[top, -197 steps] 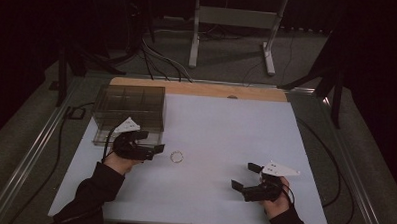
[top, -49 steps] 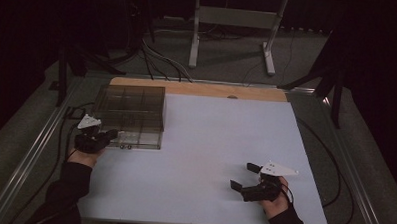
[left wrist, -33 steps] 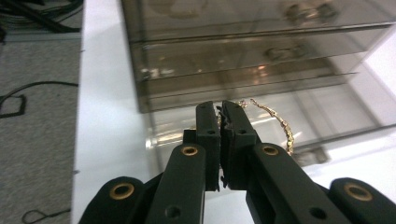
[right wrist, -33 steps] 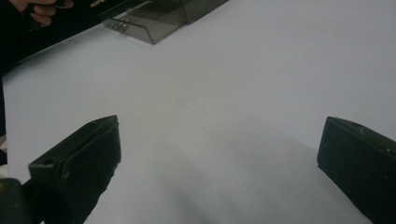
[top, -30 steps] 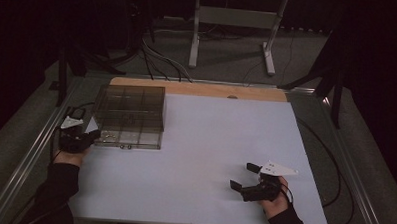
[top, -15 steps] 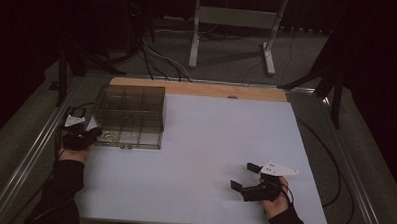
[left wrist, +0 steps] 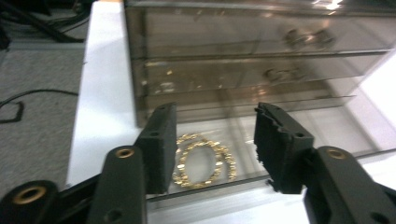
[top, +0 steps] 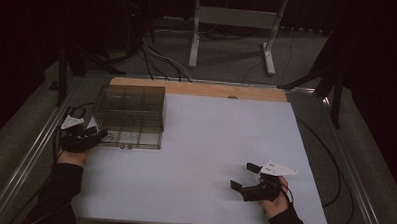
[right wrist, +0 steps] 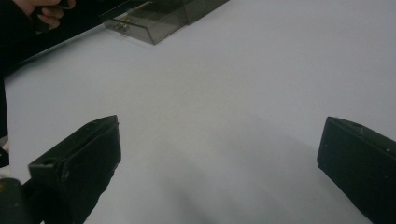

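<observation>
Two tongs, left and right, both released, one gold bracelet, one clear box

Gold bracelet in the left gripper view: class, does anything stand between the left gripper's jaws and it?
Yes. The bracelet lies inside the clear box, seen through its wall; that wall stands between it and the open left gripper.

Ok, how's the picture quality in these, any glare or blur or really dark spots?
High view: dim, surroundings nearly black, only the white table bright. Left gripper view: soft, glare on the clear box, gold bracelet readable. Right gripper view: jaws blurred, faint shadow between them.
</observation>
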Demonstrator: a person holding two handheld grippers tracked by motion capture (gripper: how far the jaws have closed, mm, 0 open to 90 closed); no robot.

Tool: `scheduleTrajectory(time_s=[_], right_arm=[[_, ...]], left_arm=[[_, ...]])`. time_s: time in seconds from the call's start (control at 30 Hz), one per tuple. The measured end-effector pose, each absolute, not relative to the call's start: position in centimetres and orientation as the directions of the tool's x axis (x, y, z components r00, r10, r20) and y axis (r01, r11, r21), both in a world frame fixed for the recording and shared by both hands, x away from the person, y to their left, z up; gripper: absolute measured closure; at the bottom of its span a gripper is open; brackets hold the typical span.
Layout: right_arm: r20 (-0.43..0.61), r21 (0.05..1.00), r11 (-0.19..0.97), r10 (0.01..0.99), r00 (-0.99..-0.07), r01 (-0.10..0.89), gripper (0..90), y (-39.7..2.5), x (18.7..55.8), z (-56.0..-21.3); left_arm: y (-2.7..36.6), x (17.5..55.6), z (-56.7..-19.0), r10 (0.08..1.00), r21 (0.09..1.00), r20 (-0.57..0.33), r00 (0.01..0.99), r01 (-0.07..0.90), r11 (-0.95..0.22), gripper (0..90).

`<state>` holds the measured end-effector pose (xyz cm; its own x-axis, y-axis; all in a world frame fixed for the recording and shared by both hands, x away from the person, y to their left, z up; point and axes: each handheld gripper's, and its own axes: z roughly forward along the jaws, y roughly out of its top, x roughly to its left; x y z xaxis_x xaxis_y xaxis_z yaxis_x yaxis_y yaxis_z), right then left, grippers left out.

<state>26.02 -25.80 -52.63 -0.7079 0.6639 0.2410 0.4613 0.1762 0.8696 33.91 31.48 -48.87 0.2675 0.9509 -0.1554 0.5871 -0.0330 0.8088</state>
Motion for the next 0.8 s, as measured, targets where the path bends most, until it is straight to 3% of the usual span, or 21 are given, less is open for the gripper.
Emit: scheduleTrajectory(time_s=[0.4,0.67,0.8], right_arm=[[0.242,0.869,0.175,0.665,-0.706,0.462,0.0,-25.9,26.0,-52.6],[0.243,0.869,0.175,0.664,-0.707,0.463,0.0,-25.8,26.0,-52.7],[0.239,0.868,0.180,0.664,-0.708,0.462,0.0,-25.8,26.0,-52.7]], left_arm=[[29.0,33.1,-47.2,0.905,0.816,-0.180,0.386,0.573,-0.082,22.1],[27.0,32.4,-46.7,0.861,0.825,-0.185,0.473,0.551,-0.125,15.7],[26.2,31.7,-46.8,0.838,0.836,-0.165,0.520,0.525,-0.162,8.1]])
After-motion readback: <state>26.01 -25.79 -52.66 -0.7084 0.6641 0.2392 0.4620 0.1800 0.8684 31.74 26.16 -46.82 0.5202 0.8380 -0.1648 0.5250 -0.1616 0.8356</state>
